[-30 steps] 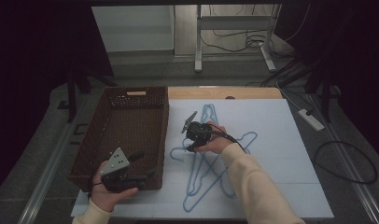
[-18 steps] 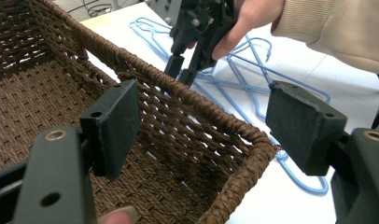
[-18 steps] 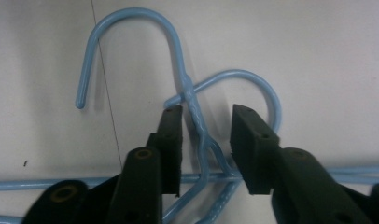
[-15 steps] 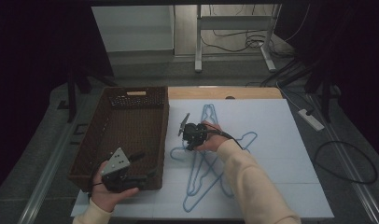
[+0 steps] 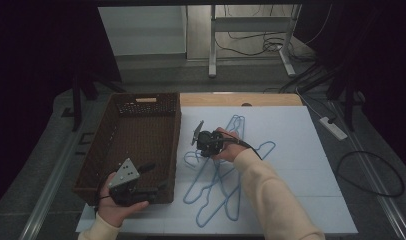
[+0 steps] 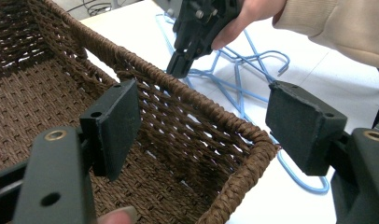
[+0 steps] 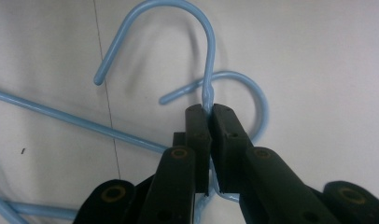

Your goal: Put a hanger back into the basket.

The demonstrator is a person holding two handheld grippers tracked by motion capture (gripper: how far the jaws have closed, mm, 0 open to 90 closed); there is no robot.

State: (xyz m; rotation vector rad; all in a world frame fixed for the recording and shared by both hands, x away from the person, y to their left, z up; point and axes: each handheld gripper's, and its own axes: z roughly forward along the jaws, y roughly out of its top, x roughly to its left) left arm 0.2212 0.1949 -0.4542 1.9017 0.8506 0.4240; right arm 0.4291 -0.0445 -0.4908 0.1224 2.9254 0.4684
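Blue hanger (image 7: 207,56): clamped at the hook's neck by the right gripper (image 7: 209,109); lifted clear of the tangled hangers (image 5: 226,185).
Left gripper (image 6: 201,121): jaws spread, astride the wicker basket (image 5: 141,102) rim at its near right corner; to be steadied.

The worktop (image 5: 311,165) is covered in a pale blue-white sheet, with a strip of bare wood (image 5: 241,99) along its far edge. Beyond it lies a grey floor (image 5: 156,75) where the white legs of a metal stand (image 5: 211,45) rise among loose black cables (image 5: 251,42). A white power strip (image 5: 333,128) lies at the right, the room's edges falling into darkness.
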